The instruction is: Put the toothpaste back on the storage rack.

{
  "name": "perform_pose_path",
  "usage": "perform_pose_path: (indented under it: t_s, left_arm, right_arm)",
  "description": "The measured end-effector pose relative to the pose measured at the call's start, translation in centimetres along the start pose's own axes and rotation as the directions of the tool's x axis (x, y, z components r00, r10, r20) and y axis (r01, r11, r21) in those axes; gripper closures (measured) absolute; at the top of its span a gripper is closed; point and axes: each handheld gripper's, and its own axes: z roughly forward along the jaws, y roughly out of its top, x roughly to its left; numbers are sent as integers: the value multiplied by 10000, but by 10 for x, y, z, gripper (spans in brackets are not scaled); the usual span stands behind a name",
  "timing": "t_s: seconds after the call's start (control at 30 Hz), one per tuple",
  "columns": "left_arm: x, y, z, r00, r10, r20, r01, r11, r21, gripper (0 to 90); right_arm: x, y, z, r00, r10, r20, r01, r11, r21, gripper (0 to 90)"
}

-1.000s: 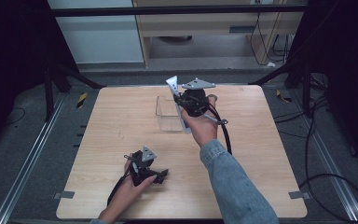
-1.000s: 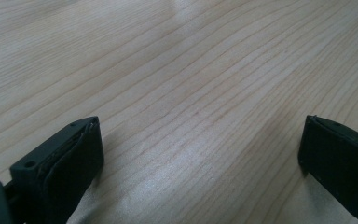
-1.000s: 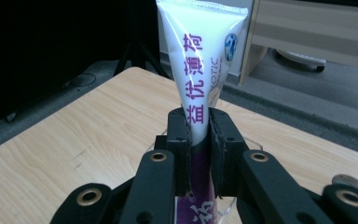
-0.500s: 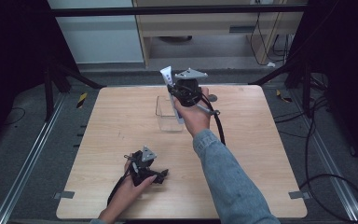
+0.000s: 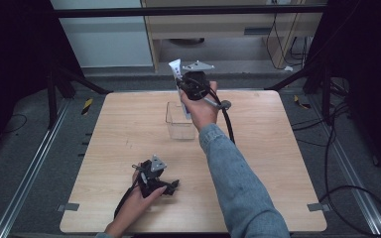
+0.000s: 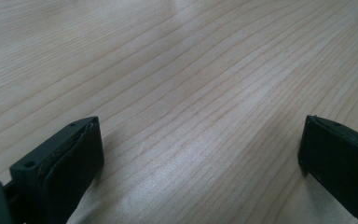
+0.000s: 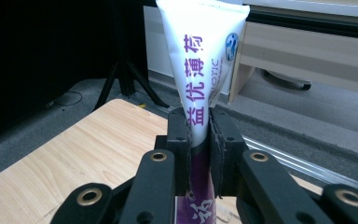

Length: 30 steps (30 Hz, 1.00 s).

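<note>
While the high view places the right tongs point(image 5: 182, 85) at upper centre, above a clear box point(image 5: 179, 120), the right gripper view reveals them pinching a white-and-purple tube point(image 7: 204, 60) upright. Lower left, the left tongs point(image 5: 171, 187) rest spread on the tabletop point(image 5: 268, 148).
</note>
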Motion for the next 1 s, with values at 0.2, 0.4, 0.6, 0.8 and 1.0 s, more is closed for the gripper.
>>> perform_pose_path:
  t_s: [0.2, 0.4, 0.6, 0.8, 1.0]
  left_arm:
    - [0, 0, 0, 10000, 3, -10, -3, 10000, -1, 0]
    - [0, 0, 0, 10000, 1, 2, -1, 10000, 0, 0]
    - [0, 0, 0, 10000, 3, -2, -3, 10000, -5, 0]
    - [0, 0, 0, 10000, 9, -4, -9, 10000, -2, 0]
    - [0, 0, 0, 10000, 17, 19, -17, 10000, -12, 0]
  right_arm:
    - [-2, 2, 12, 9995, -144, 292, 142, 9999, 78, 799]
    - [-6, 2, 22, 9989, -18, 471, 11, 9999, 130, 798]
    - [-6, 2, 28, 9986, 106, 512, -110, 9999, 87, 799]
    - [-7, 2, 33, 9981, 192, 593, -210, 9994, 293, 799]
    - [-9, -1, 37, 9976, 253, 646, -268, 9994, 226, 799]
